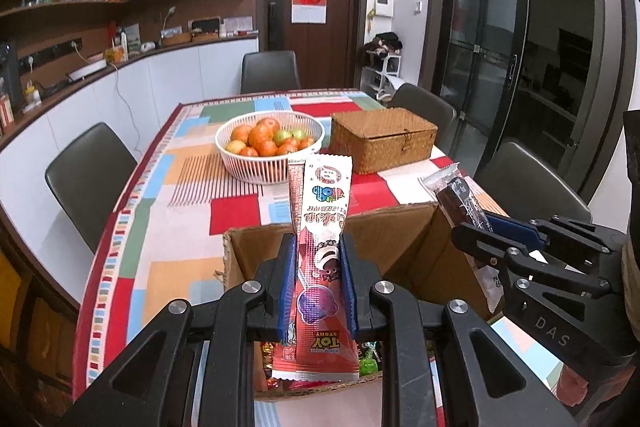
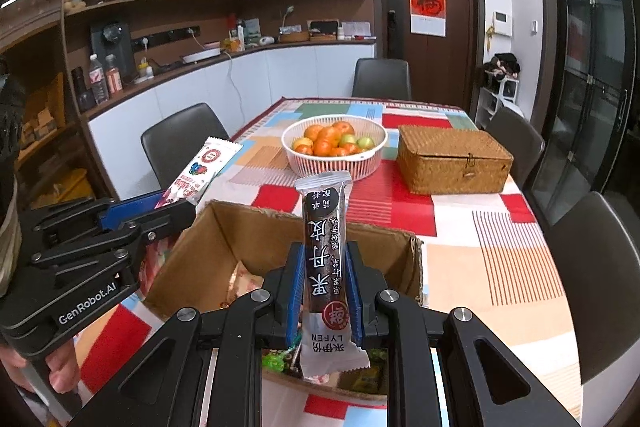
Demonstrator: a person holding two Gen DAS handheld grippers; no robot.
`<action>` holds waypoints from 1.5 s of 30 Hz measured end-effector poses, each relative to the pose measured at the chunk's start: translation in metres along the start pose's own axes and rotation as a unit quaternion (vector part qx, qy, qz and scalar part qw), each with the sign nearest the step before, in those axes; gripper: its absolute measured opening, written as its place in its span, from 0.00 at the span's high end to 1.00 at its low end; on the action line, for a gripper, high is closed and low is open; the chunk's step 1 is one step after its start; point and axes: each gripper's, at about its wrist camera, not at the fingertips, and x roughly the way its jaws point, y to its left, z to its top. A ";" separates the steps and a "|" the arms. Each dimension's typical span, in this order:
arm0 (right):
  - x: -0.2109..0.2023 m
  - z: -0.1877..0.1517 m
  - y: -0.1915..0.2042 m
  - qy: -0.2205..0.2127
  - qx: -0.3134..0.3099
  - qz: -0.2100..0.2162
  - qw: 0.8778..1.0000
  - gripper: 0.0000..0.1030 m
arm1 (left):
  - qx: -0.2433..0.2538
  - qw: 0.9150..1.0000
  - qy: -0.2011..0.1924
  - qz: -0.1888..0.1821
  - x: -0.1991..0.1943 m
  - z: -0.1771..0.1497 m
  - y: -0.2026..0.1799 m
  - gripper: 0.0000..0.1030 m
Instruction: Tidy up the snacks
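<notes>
My left gripper [image 1: 318, 275] is shut on a long pink Toy Story snack packet [image 1: 320, 227] and holds it upright above an open cardboard box [image 1: 260, 239] that holds several wrapped snacks. My right gripper [image 2: 322, 287] is shut on a dark brown fruit-leather bar [image 2: 326, 251], also upright above the box [image 2: 240, 227]. Each gripper shows in the other's view: the right one [image 1: 484, 227] with its bar [image 1: 460, 199] at the box's right, the left one [image 2: 172, 203] with its packet [image 2: 204, 167] at the box's left.
A white basket of oranges and green fruit [image 1: 270, 143] stands mid-table, with a closed woven wicker box [image 1: 382, 139] to its right. The table has a colourful patchwork cloth [image 1: 168, 211]. Dark chairs [image 1: 88, 179] surround it.
</notes>
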 end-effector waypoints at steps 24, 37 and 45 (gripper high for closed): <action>-0.037 -0.042 0.008 -0.024 -0.002 -0.034 0.999 0.55 | -0.012 0.999 -0.028 0.042 -0.060 -0.061 -0.017 0.48; -0.115 -0.089 0.020 -0.070 0.004 -0.067 0.995 0.28 | 0.004 0.993 -0.093 0.076 -0.135 -0.105 -0.040 0.24; -0.153 -0.114 0.028 -0.089 0.006 -0.090 0.992 0.19 | 0.007 0.988 -0.120 0.096 -0.169 -0.128 -0.047 0.09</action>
